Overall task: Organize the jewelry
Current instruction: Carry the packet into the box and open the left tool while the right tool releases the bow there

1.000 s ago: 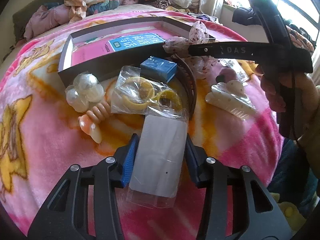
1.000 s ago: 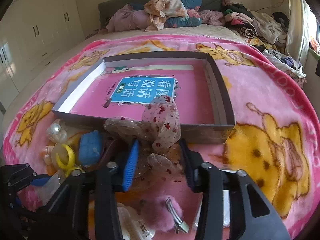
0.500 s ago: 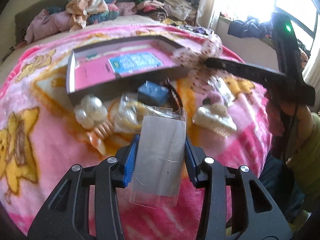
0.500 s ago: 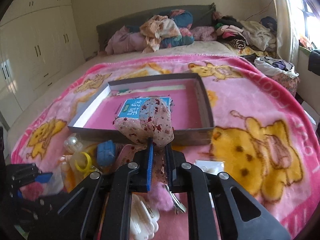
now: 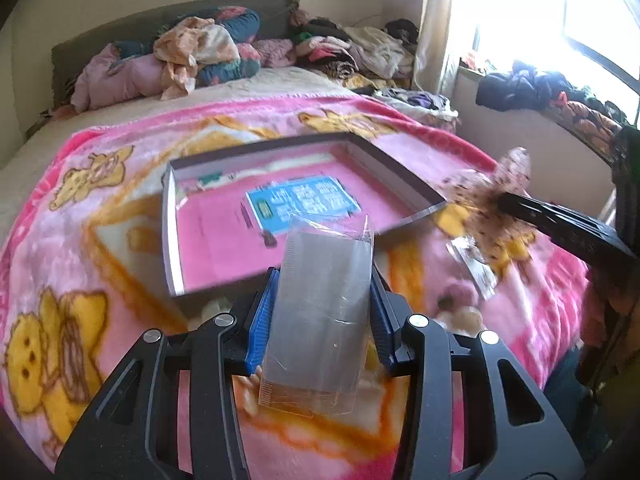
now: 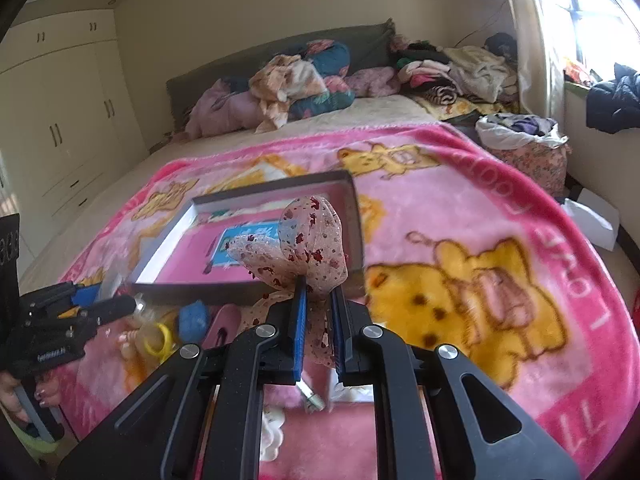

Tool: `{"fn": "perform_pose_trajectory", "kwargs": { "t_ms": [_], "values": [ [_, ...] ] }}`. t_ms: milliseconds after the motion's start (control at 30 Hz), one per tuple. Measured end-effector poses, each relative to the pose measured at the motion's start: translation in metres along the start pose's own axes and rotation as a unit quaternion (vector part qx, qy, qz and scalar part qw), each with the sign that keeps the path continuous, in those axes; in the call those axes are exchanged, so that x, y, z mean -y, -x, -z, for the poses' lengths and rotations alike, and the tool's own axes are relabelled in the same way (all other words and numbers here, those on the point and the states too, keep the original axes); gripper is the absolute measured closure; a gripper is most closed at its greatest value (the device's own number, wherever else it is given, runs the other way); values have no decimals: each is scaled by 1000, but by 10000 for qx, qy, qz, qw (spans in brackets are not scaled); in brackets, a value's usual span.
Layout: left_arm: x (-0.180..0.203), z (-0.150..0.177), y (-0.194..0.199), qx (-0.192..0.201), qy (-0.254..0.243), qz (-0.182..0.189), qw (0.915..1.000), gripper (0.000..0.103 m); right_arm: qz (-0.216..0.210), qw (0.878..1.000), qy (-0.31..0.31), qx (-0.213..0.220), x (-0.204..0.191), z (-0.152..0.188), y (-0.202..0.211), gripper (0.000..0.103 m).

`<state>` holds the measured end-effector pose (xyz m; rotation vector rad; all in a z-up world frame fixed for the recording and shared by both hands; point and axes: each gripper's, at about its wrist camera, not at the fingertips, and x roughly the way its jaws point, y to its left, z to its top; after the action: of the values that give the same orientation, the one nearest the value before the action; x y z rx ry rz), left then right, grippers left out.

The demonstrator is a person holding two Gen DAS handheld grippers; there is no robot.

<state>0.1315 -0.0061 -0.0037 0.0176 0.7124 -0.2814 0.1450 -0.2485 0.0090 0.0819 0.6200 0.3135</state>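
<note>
both wrist views face the box [image 5: 172, 216] closely.

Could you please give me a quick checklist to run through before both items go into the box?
1. Left gripper shut on the packet: ok, pads press both its sides.
2. Right gripper shut on the bow: ok.
3. Both items lifted off the blanket: ok.
4. Box open with free floor: ok, only a printed sheet lies inside.
5. Grippers apart from each other: ok, the right one is off to the side in the left wrist view.
6. Bow grip firm enough: cannot tell, the fabric is loose.
</note>
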Motion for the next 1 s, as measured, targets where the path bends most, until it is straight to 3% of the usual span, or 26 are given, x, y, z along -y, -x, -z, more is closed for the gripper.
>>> {"fn": "perform_pose_trajectory", "kwargs": {
  "t_ms": [400,1000],
  "values": [
    [-21,-36,-25,184,199,-230,9994,69,34,9998,189,114,-5,-34,-14,92],
    [-50,-58,-84,-117,417,-444,9981,69,-144,9991,190,-344,-20,-65,-103,92]
  ]
}}
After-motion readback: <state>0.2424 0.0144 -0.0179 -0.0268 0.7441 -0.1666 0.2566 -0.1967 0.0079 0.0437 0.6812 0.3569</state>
